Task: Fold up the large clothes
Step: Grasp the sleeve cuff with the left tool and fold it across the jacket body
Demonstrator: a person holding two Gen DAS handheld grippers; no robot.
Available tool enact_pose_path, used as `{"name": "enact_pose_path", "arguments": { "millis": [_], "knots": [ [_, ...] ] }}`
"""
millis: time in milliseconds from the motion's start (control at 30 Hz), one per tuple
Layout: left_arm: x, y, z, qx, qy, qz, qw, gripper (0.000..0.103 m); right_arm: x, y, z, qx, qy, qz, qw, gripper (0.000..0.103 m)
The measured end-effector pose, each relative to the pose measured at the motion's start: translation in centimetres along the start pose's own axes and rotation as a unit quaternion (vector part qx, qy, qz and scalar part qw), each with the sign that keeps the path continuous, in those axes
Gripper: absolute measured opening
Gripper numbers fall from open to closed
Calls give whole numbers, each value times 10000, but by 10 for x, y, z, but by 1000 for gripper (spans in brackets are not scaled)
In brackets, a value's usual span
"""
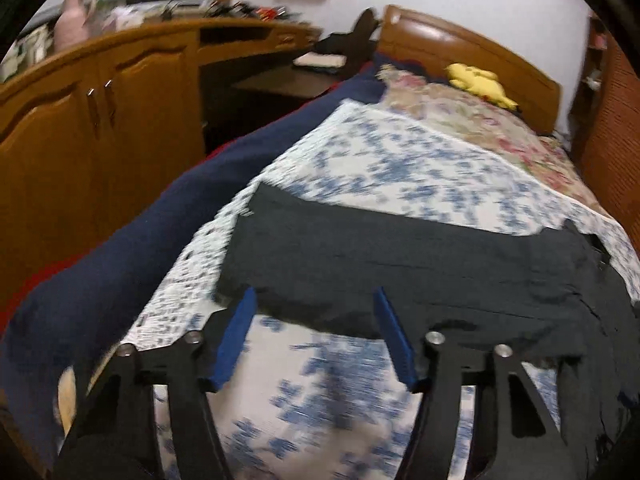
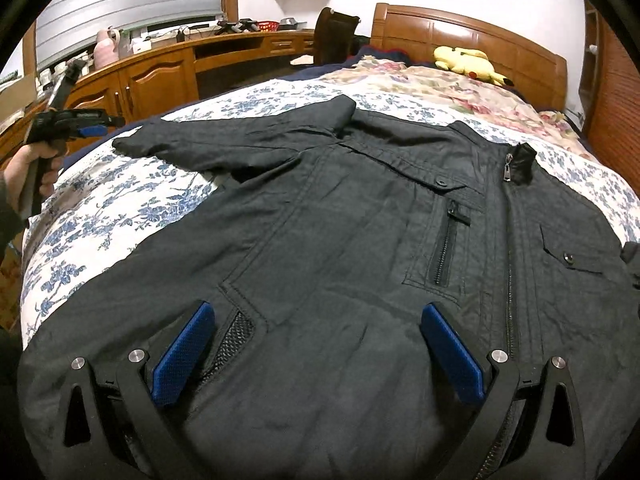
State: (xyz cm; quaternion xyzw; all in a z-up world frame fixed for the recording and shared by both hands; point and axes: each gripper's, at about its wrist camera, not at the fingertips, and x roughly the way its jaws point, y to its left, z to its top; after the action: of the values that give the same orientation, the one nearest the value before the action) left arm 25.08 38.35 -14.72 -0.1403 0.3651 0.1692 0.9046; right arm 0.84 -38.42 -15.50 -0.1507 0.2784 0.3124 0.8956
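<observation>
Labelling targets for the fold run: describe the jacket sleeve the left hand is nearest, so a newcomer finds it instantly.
Start at the bed with the blue-flowered bedspread; a dark zip-up jacket lies flat on it, collar toward the wooden headboard. The sleeve stretches sideways from the shoulder toward the wooden cabinets. It is the only long, narrow dark strip on the flowered cloth, ending near the hand-held left tongs.

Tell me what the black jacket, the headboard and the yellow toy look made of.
Jacket: thin woven fabric, probably synthetic, matte with fine creases. Headboard: varnished wood, glossy brown panels. Yellow toy: plush, soft fuzzy surface.
</observation>
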Motion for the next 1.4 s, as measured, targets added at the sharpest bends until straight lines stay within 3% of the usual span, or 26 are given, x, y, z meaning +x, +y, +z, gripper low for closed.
{"name": "enact_pose_path", "arguments": {
  "millis": [133,300,400,567,633,800,1000,1233,1400],
  "knots": [
    [18,20,-2,-251,180,160,9994,57,-1,3,0,-33,5,-25,10000,103],
    [31,30,-3,-560,301,-12,9980,55,1,2,1,-61,29,-29,10000,103],
    [41,33,0,-709,395,-55,9967,46,2,3,1,-74,25,-41,10000,103],
    [48,27,3,-601,396,-87,9974,13,2,4,1,-81,12,-50,10000,103],
    [41,19,7,-408,226,33,9989,9,2,4,1,-79,-5,-50,10000,103],
    [6,-27,21,205,-285,38,9994,7,1,5,0,-106,-56,-66,9999,103],
    [-62,-111,33,728,-723,-701,9922,6,-18,-4,2,43,-174,31,9998,103],
    [-140,-218,7,1455,-973,-1681,9701,6,-74,-31,-18,188,-469,-401,9979,103],
    [-173,-267,-28,1886,-962,-2094,9546,6,-106,-54,-39,431,-574,-678,9951,103]
  ]
}}
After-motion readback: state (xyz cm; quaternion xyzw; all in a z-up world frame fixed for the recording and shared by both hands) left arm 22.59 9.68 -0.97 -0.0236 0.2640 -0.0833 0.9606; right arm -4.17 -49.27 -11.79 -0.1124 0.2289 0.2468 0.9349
